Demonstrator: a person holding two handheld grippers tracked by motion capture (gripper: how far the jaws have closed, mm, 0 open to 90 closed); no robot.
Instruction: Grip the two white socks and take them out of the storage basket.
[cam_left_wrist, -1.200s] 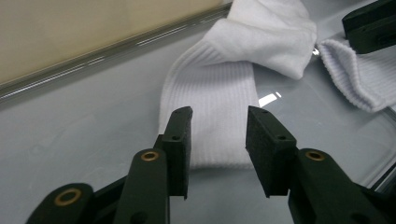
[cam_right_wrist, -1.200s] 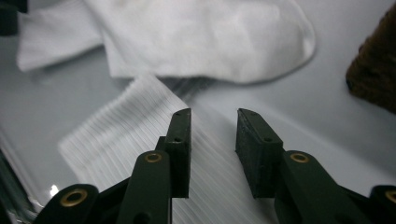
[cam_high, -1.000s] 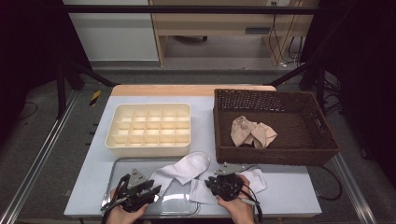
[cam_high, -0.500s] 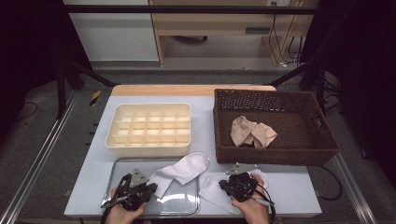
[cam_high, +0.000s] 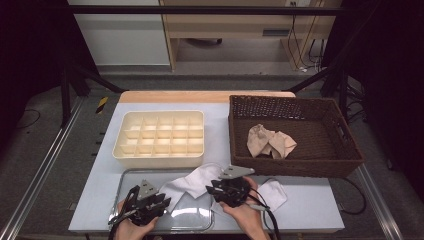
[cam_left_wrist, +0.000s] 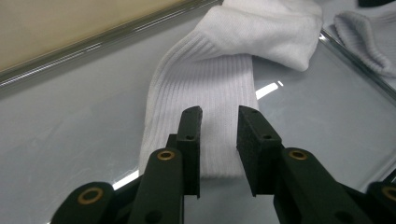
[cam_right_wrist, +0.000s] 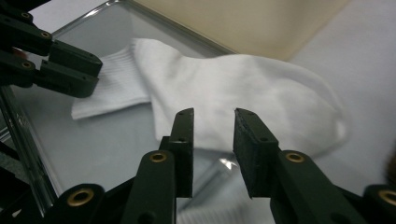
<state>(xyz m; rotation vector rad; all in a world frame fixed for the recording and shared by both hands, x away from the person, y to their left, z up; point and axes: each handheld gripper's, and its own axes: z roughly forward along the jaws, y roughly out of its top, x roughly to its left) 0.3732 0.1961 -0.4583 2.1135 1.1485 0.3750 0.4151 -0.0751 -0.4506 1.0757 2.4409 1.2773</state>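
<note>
A white sock (cam_high: 192, 182) lies across the metal tray (cam_high: 200, 226) at the table's near edge, cuff on the tray, toe spilling over the far rim. The left gripper (cam_left_wrist: 219, 135) hangs over the ribbed cuff with jaws apart, likely lined up to pinch it. The right gripper (cam_right_wrist: 212, 140) points at the sock's foot, jaws also apart and empty. A second sock (cam_high: 274, 192) sits right of the tray, partly hidden by the right hand (cam_high: 245, 215). The basket (cam_high: 350, 160) holds crumpled beige cloth (cam_high: 270, 141), too bunched to identify.
</note>
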